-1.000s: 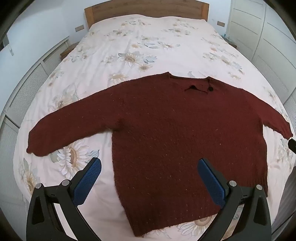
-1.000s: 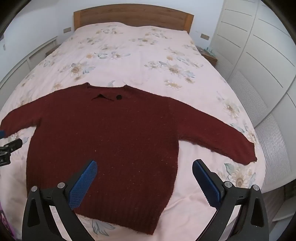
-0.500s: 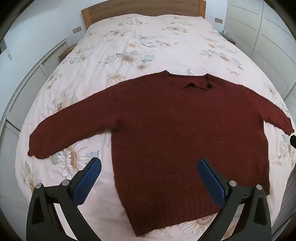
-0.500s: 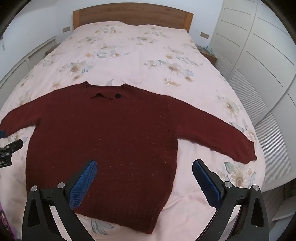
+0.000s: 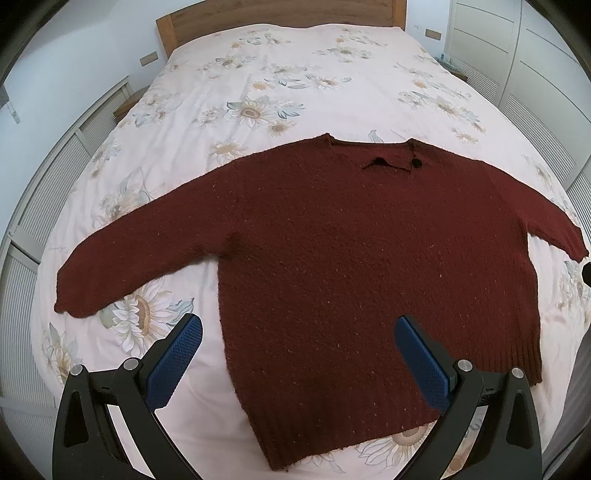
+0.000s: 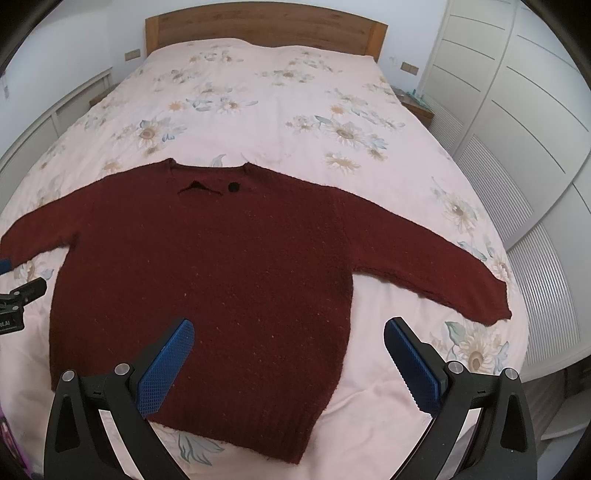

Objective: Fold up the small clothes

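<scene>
A dark red knitted sweater [image 5: 351,258] [image 6: 207,280] lies flat and face up on the bed, both sleeves spread out sideways, neck toward the headboard. My left gripper [image 5: 297,334] hovers open above the sweater's lower left part, its blue pads wide apart with nothing between them. My right gripper [image 6: 288,338] hangs open over the lower right part of the body, also holding nothing. The left gripper's black frame [image 6: 18,299] shows at the left edge of the right wrist view, near the left sleeve.
The bed [image 5: 295,74] has a pale floral cover and a wooden headboard [image 6: 266,26]. White wardrobe doors [image 6: 517,110] run along the right side, white slatted panels [image 5: 44,192] along the left. A small bedside table [image 6: 417,107] stands at the far right.
Both views have shifted slightly, so the sweater sits a little lower and nearer in them. The sweater itself has not moved, and both grippers stay open.
</scene>
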Demonstrator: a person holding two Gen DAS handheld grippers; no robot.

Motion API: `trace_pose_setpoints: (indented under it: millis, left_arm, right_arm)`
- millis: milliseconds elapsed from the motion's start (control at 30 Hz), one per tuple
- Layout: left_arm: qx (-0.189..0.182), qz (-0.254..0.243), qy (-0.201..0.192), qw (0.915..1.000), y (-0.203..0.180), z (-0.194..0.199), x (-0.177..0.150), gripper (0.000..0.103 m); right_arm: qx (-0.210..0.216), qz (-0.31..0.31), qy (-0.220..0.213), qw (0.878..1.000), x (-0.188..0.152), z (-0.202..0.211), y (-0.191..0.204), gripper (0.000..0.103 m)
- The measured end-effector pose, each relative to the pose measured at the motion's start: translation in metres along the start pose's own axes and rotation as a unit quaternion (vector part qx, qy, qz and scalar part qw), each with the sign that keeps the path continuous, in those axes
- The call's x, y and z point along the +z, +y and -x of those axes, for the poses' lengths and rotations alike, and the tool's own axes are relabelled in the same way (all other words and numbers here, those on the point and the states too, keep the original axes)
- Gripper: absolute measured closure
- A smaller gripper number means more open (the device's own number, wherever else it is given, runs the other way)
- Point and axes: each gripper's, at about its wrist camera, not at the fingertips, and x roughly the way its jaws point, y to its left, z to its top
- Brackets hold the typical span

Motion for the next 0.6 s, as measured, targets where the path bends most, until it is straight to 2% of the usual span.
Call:
trace_pose_setpoints:
  millis: [233,367,600]
  left_arm:
    - [0.002,0.004,0.003,1.0000,0.0001,-0.0017,-0.0009,0.001]
    - [-0.015,0.016,0.008,0.9997,0.0054,-0.0008,-0.0012,0.001]
    - [-0.006,0.013,0.007,0.9999,0.0061,0.0000,-0.0006,0.001]
  right_arm:
    - [-0.001,0.006,0.003,1.000,-0.0011,-0.0022,0.0013,0.000]
    - [-0.002,0.010,0.005,1.000,-0.0025,-0.0028,0.0028,0.000]
    - [-0.003,0.016,0.006,1.000,-0.0029,-0.0040,0.0047,0.000]
